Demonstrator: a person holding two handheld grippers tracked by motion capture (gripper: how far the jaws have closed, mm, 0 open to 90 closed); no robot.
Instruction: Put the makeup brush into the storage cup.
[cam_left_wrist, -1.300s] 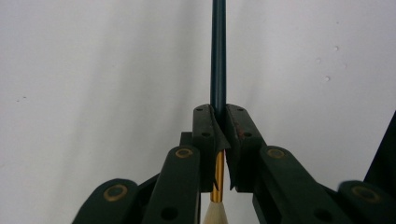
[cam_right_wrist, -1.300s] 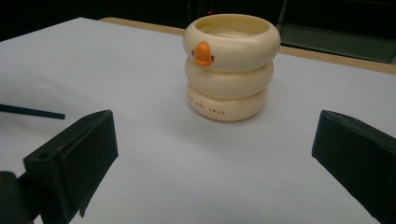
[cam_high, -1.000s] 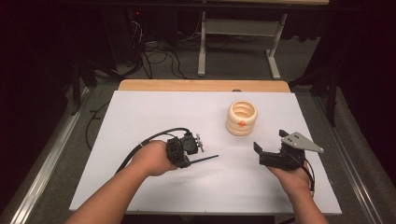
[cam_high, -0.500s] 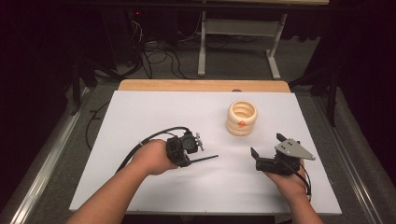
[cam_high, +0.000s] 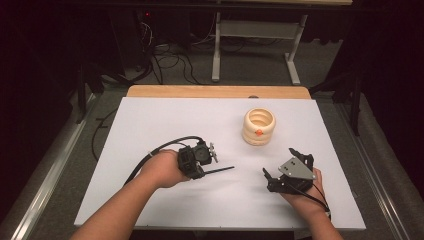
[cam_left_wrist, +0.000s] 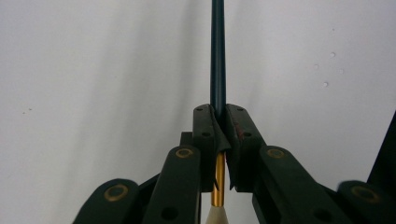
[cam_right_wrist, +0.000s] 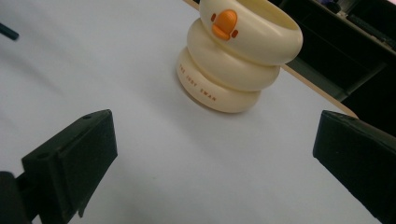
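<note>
Work looks about halfway along, as far as I can judge from where I stand. The left gripper (cam_high: 200, 159) is clenched on a thin dark pen-like stick with a brass collar and a pale tip (cam_left_wrist: 218, 60); in the left gripper view its black pads (cam_left_wrist: 206, 140) press on the shaft from both sides, with the long dark end running out over the white table sheet (cam_high: 165, 120) and the brass part tucked back between the jaws. From the high view the stick (cam_high: 220, 170) points toward the middle of the table, held just above the sheet. So the pick-up seems done. What is left, I would guess, is getting the stick into the cream-coloured holder shaped like three stacked rings with an orange duck bill on its top ring (cam_high: 259, 126), which stands upright toward the far right of the sheet, well apart from the stick's end. The right gripper (cam_high: 281, 169) sits low near the table's near right corner with its jaws spread wide and nothing between them; in the right gripper view the cream holder (cam_right_wrist: 238, 60) stands ahead of the gap, not touched by either jaw. It may be meant to steady the holder, though nothing has closed on it yet.
</note>
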